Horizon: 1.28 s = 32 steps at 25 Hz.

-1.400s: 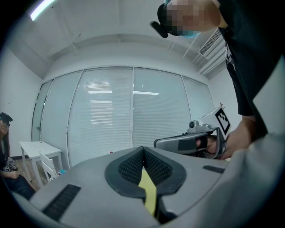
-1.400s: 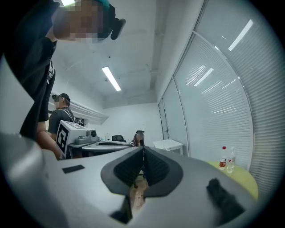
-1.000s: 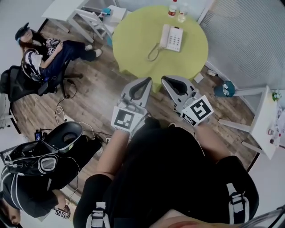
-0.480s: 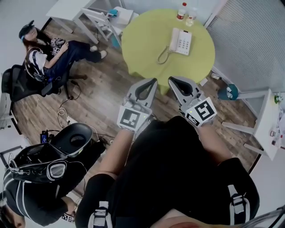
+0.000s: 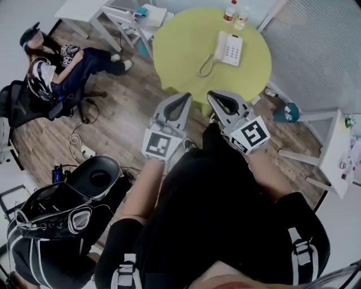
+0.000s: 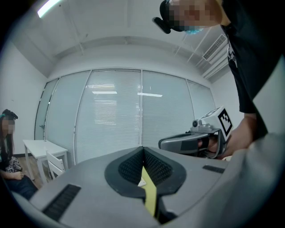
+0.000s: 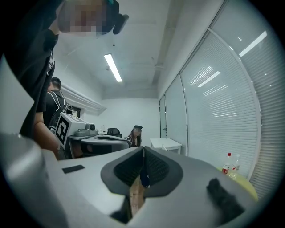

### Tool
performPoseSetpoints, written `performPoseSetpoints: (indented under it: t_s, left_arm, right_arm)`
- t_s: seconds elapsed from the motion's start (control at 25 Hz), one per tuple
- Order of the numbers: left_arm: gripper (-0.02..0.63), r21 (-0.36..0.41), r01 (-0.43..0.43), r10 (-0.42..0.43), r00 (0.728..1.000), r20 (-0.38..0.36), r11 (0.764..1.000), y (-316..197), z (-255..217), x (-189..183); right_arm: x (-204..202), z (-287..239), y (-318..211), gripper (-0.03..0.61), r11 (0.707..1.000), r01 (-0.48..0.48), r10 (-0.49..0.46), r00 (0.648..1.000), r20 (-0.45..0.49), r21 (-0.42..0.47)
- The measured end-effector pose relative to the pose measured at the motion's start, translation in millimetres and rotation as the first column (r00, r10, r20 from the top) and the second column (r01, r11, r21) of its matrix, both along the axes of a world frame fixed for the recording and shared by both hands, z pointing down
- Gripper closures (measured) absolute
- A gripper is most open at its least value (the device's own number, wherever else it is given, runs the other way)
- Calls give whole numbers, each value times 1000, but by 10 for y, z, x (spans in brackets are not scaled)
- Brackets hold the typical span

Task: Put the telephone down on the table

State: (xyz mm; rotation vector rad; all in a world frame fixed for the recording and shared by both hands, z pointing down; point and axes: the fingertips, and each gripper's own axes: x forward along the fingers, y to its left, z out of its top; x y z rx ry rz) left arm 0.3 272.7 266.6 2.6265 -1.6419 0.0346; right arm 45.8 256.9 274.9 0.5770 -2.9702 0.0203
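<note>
- Lying flat on the round yellow-green surface (image 5: 180,39) at the top of the head view, the telephone (image 5: 228,48) has its cord (image 5: 204,69) looping to the lower left.
- Two bottles (image 5: 230,10) stand just above it, at the surface's far edge.
- The left hand-held gripper (image 5: 185,99) and the right hand-held gripper (image 5: 213,95) are side by side at centre frame, well apart from the telephone.
- Both have their jaws pressed together and carry nothing.
- A seated person (image 5: 56,62) is at the upper left.

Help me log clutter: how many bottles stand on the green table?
2. A red-capped bottle and a clear bottle beside it, both at the far edge of the green table, beyond the telephone. None looks hidden.
</note>
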Motion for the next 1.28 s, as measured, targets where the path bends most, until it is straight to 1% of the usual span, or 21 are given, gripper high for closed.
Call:
performPoseSetpoints:
  t_s: [0.16, 0.28, 0.56, 0.76, 0.96, 1.28]
  left_arm:
    - [606, 12, 13, -14, 1000, 19, 1000, 128, 124, 191]
    - [606, 14, 24, -24, 999, 25, 1000, 16, 121, 129]
    - [606, -9, 41, -41, 999, 19, 999, -522, 36, -202]
    - [606, -26, 52, -51, 998, 24, 998, -908, 60, -338]
    - [606, -27, 51, -50, 998, 32, 998, -1309, 78, -354]
    - [606, -60, 44, -42, 998, 45, 997, -1954, 141, -274]
  right_arm:
    - [179, 143, 132, 559, 1000, 22, -23, 1000, 14, 15]
    - [111, 134, 18, 558, 999, 34, -34, 999, 13, 20]
    - [-246, 53, -533, 560, 998, 57, -56, 998, 24, -1]
    - [-406, 57, -914, 561, 997, 71, -71, 997, 28, -14]
    - [-438, 83, -1315, 561, 997, 75, -74, 997, 33, -17]
    - [-365, 138, -1962, 561, 996, 79, -77, 996, 42, -35]
